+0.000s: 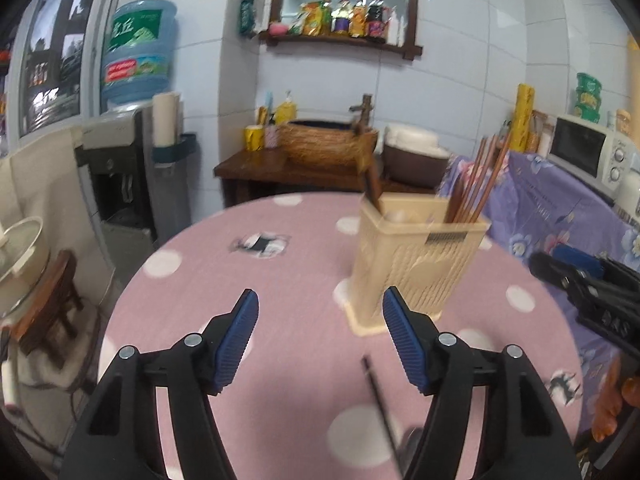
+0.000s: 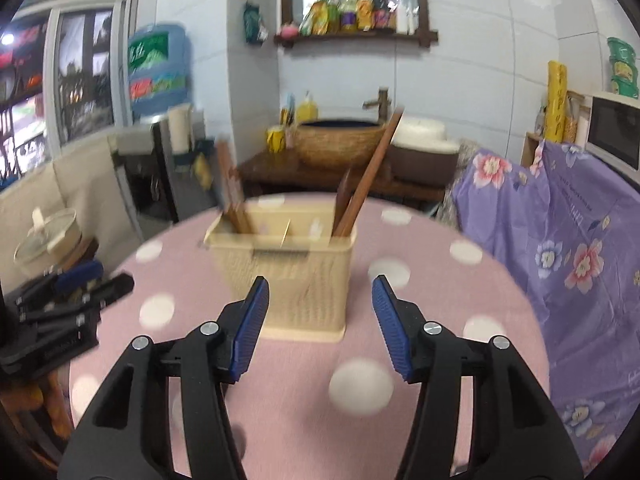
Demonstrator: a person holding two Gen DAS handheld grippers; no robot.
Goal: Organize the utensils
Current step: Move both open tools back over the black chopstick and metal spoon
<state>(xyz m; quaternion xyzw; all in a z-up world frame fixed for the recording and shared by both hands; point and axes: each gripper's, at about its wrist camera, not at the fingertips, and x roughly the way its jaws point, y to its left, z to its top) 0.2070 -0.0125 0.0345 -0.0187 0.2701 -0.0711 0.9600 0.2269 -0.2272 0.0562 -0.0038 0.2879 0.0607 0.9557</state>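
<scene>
Lying flat before the holder (image 1: 416, 268), chopstick (image 1: 378, 396) pointing lengthwise toward it; left gripper (image 1: 320, 340) and right gripper (image 2: 320, 324) spread, empty.

One utensil holder (image 1: 416, 268), one loose chopstick (image 1: 380, 396), two grippers (image 1: 320, 336) (image 2: 320, 328).

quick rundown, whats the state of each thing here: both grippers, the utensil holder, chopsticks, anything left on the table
left gripper: open, empty, over the table
right gripper: open, empty, facing the holder
utensil holder: upright on the pink table
chopsticks: standing tilted in one end compartment of the holder
dark utensil: lying loose on the table, near the left gripper, not yet in the holder
</scene>
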